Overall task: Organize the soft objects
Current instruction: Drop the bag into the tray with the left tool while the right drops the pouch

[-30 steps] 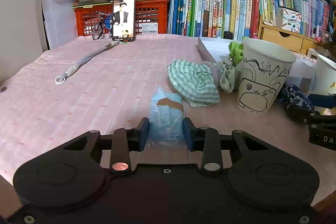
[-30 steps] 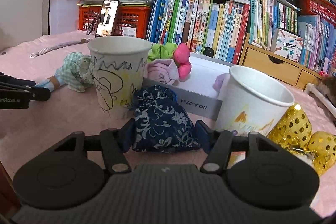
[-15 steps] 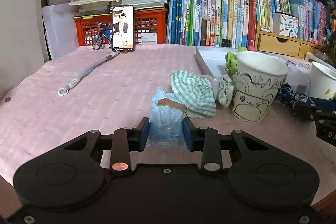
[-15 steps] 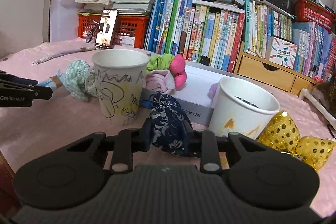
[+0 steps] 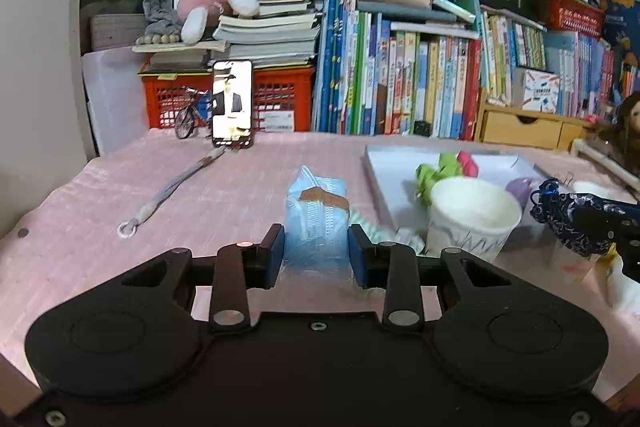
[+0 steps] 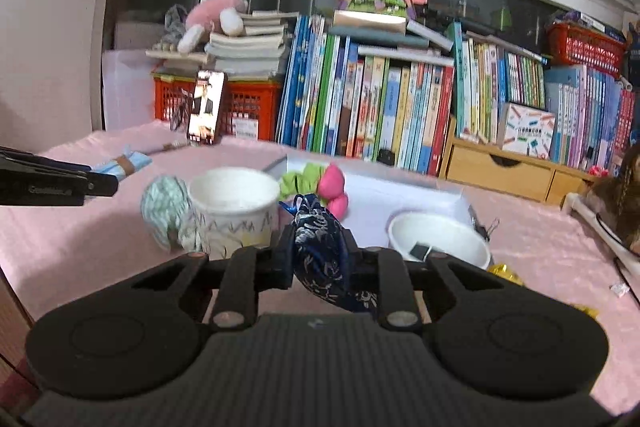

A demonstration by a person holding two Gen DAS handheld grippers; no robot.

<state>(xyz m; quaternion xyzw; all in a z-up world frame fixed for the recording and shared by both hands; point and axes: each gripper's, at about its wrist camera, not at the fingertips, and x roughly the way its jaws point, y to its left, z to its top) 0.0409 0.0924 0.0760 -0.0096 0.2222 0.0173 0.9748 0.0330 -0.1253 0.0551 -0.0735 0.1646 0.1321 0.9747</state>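
The doodled paper cup (image 6: 234, 211) stands on the pink tablecloth (image 5: 80, 227), and I cannot tell whether anything lies inside. The plain white cup (image 6: 439, 241) to its right holds a small dark card-like thing. Behind them a white box (image 6: 400, 195) carries green and pink scrunchies (image 6: 316, 183). My left gripper (image 5: 316, 251) is clamped on the blue mask pack (image 5: 318, 215) — raised above the cloth. My right gripper (image 6: 320, 255) pinches the navy floral pouch (image 6: 324, 259) tight, lifted between the two cups. A green checked cloth (image 6: 166, 207) sits beside the doodled cup.
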